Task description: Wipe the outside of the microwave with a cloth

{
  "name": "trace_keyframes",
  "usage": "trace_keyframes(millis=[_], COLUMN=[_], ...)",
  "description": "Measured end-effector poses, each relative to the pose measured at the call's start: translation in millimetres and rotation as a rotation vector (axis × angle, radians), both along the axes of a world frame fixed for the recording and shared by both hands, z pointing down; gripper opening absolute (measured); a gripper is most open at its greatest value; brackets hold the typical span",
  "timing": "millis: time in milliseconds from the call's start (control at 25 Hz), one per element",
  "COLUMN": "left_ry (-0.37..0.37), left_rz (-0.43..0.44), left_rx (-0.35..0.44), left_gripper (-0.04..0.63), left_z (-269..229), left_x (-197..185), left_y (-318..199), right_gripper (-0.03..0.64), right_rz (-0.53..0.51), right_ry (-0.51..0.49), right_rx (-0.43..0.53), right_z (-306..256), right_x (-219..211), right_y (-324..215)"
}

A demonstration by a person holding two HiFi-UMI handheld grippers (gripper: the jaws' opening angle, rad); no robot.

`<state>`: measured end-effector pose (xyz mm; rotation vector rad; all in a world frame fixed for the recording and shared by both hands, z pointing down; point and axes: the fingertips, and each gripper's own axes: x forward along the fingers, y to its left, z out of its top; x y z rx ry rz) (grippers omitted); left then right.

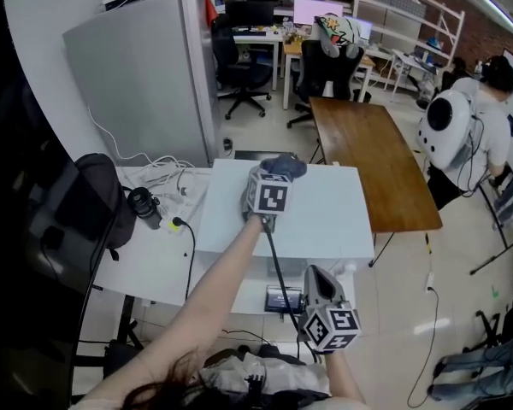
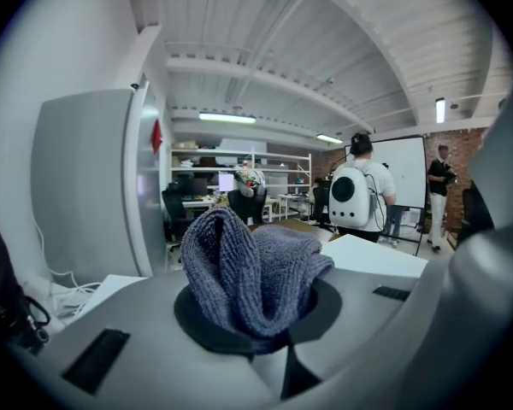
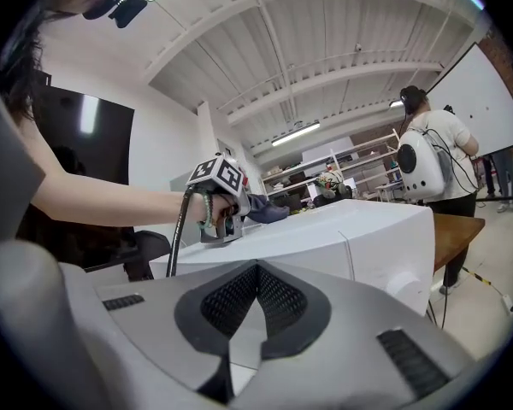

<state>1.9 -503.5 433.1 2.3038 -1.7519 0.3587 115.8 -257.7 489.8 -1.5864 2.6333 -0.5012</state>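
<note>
The white microwave [image 1: 325, 216] stands on a low white table, seen from above in the head view. My left gripper [image 1: 278, 173] rests on the back part of its top, shut on a bunched grey-blue cloth [image 1: 285, 166]. In the left gripper view the cloth [image 2: 252, 267] bulges up between the shut jaws. My right gripper [image 1: 322, 301] hangs low in front of the microwave, shut with nothing in it. The right gripper view looks up at the microwave's side [image 3: 359, 233], with the left gripper [image 3: 227, 216] and cloth [image 3: 267, 209] on top.
A white side table [image 1: 145, 263] at the left carries cables, a black bag [image 1: 103, 196] and a dark bottle [image 1: 144, 206]. A grey cabinet [image 1: 145, 84] stands behind. A wooden table [image 1: 368, 156] lies to the right, with a person wearing a white backpack [image 1: 451, 125] beyond it.
</note>
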Motion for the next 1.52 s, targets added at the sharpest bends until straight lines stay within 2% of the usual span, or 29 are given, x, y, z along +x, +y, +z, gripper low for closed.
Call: trace_keyframes(millis=[200, 440, 520, 640, 800, 1000, 1120, 1240, 1360, 1520], left_ry=[-0.009, -0.040, -0.034, 0.020, 0.047, 0.088, 0.153, 0.213, 0.187, 0.189], left_rz=[-0.104, -0.278, -0.339, -0.399, -0.407, -0.391, -0.348, -0.361, -0.425, -0.445], left_rx=[0.019, 0.069, 0.081, 0.099, 0.111, 0.199, 0.214, 0.214, 0.217, 0.204], left_gripper=[0.052, 0.052, 0.052, 0.052, 0.052, 0.052, 0.052, 0.052, 0.052, 0.052], left_z=[-3, -15, -15, -16, -18, -36, -38, -24, -4, 19], left_x=[-66, -153, -181, -211, -222, -231, -225, -228, -248, -273], left_y=[17, 49, 61, 79, 95, 127, 166, 216, 248, 242], right_gripper=[0.023, 0.023, 0.023, 0.023, 0.023, 0.023, 0.023, 0.023, 0.023, 0.023], right_rz=[-0.054, -0.107, -0.119, -0.134, -0.158, -0.192, -0.215, -0.245, -0.281, -0.323], right_ry=[-0.007, -0.006, -0.009, -0.011, -0.019, -0.017, -0.015, -0.015, -0.009, 0.004], right_rx=[0.007, 0.008, 0.010, 0.009, 0.003, 0.001, -0.007, -0.020, -0.030, -0.045], right_z=[-3, -5, -5, -5, -5, -4, -1, 4, 8, 17], right_x=[-19, -33, -38, -44, -52, -59, -61, -64, -72, -89], right_y=[3, 9, 11, 13, 17, 26, 30, 34, 39, 45])
